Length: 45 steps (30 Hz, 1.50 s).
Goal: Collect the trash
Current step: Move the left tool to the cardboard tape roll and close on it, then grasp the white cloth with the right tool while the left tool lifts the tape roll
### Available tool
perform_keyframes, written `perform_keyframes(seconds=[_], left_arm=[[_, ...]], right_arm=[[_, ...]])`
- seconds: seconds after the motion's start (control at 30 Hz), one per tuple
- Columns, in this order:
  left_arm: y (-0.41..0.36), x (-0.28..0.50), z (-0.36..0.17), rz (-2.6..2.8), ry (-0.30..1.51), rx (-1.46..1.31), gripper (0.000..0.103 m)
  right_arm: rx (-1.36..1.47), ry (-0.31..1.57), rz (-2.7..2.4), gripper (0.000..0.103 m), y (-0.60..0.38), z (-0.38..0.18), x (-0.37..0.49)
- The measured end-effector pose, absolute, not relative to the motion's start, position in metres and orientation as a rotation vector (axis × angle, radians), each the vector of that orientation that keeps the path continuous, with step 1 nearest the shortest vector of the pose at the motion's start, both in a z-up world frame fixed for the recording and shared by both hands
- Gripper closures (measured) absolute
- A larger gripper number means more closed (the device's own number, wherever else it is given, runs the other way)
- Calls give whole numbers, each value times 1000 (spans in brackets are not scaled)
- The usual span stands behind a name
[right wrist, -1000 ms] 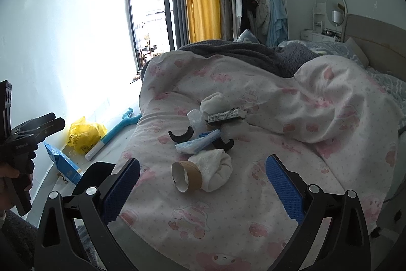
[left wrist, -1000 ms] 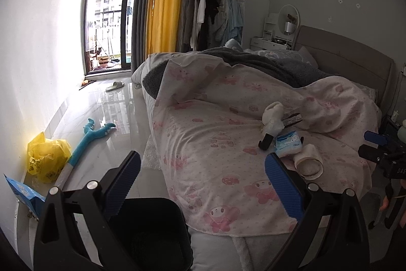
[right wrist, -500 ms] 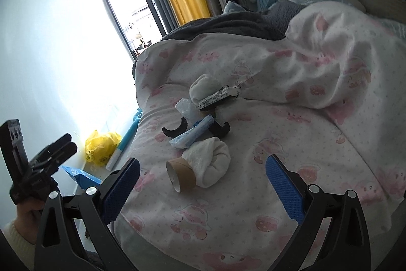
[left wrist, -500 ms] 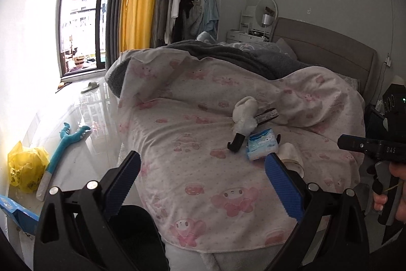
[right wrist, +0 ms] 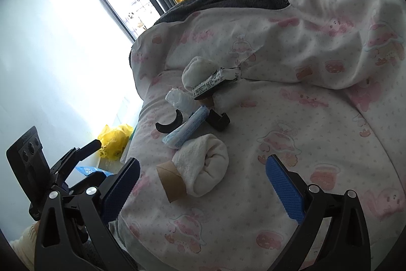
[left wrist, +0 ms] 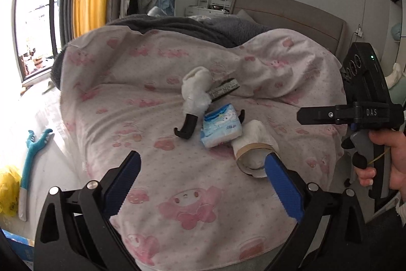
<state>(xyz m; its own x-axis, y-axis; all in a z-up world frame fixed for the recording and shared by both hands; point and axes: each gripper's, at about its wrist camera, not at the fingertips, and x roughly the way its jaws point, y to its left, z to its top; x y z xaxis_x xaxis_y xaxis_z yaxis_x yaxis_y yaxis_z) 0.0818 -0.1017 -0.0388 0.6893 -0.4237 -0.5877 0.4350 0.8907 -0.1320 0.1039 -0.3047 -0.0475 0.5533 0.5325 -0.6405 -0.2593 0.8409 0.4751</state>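
A small heap of litter lies on the pink-patterned duvet [left wrist: 157,197]. It holds a cardboard tube [left wrist: 251,156] [right wrist: 171,180] wrapped in white tissue [right wrist: 205,164], a blue tissue packet [left wrist: 220,128] [right wrist: 186,127], a black curved plastic piece [left wrist: 186,127] [right wrist: 168,123], a white tissue wad [left wrist: 196,90] [right wrist: 196,73] and a dark labelled wrapper [left wrist: 224,90] [right wrist: 215,81]. My left gripper [left wrist: 203,182] is open and holds nothing, just short of the tube. My right gripper [right wrist: 201,169] is open too, with the tube and tissue between its fingers but untouched.
A hand [left wrist: 385,159] holds the right gripper's body [left wrist: 342,114] at the bed's right side. On the floor to the left lie a yellow bag [right wrist: 115,140], a blue box [right wrist: 88,170] and a teal long-handled tool [left wrist: 33,151]. A grey blanket [left wrist: 177,27] and the headboard [left wrist: 291,14] lie beyond.
Both grippers have come closer to the heap on the bed. The left view has swung right, off the black bin. The right view has tilted and dropped toward the tube.
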Motion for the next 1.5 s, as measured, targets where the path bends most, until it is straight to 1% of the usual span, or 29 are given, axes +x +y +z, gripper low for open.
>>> perform_keyframes(seconds=[0.3,0.6,0.63,0.67,0.73,0.8,0.97,1.1,1.13,1.23,1.33,1.4,1.5], left_arm=[[-130,90,-54,-614,704,29,4],[-156,98,-67,-698,745,1,6],[-159,98,-69,-705,754,7,9],[-162,98,-71,-708,761,21,14],[-169,99,-75,-711,771,51,18],[-171,102,-78,-709,778,52,20],[-175,111,-86,-717,800,28,33],[-176,117,-92,-717,815,17,39],[-175,117,-92,-724,815,10,42],[-174,114,-91,-737,815,11,43],[-169,109,-88,-744,809,22,43],[-163,105,-83,-739,800,27,43],[-149,99,-77,-729,784,24,43]], right_arm=[[394,913,511,3,-306,-57,119],[391,961,534,3,-302,-67,130],[393,963,536,3,-301,-68,131],[396,965,538,3,-301,-68,131],[396,970,544,3,-300,-69,132],[402,979,547,3,-300,-70,134],[424,1001,554,3,-298,-75,137],[425,1014,552,3,-295,-76,140],[426,1015,550,4,-294,-76,140],[418,1011,549,8,-290,-73,141],[404,1013,548,15,-284,-71,142],[393,1019,545,22,-279,-71,143],[357,1039,528,25,-271,-75,143]])
